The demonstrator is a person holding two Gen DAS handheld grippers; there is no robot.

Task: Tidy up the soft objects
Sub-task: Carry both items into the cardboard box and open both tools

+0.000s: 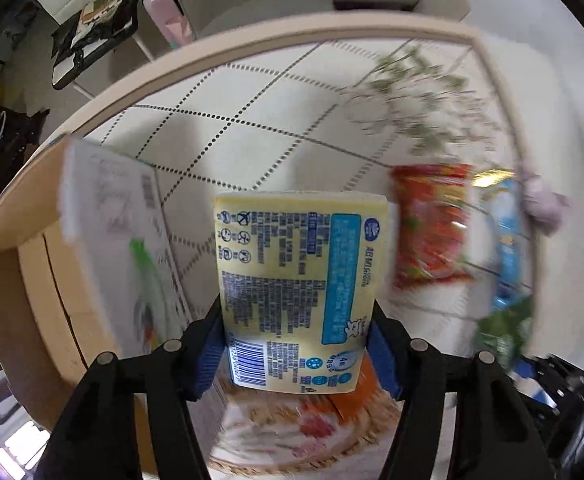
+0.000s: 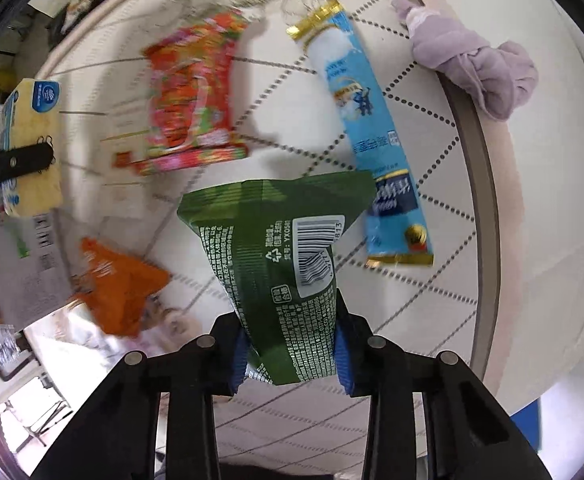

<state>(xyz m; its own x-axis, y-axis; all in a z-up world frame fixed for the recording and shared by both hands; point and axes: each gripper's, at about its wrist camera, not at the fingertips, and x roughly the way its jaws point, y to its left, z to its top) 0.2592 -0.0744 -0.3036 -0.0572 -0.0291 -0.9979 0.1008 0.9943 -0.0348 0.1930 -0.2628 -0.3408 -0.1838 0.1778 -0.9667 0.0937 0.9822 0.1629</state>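
My left gripper (image 1: 296, 340) is shut on a yellow tissue pack (image 1: 292, 292) and holds it above the white quilted mat (image 1: 252, 148). The same pack (image 2: 32, 148) with the left gripper's finger shows at the left of the right wrist view. My right gripper (image 2: 292, 352) is shut on a green snack bag (image 2: 280, 256), held above the mat (image 2: 432, 312). On the mat lie a red snack bag (image 2: 192, 100), a long blue packet (image 2: 368, 136) and an orange bag (image 2: 120, 280). A purple cloth (image 2: 472, 60) lies over the mat's rim.
A cardboard box (image 1: 20, 272) with a white paper sheet (image 1: 108, 216) stands at the left. A woven plate with a printed pattern (image 1: 292, 432) lies below the left gripper. A sprig of dried flowers (image 1: 424, 96) lies at the mat's far side. Room furniture is beyond the mat.
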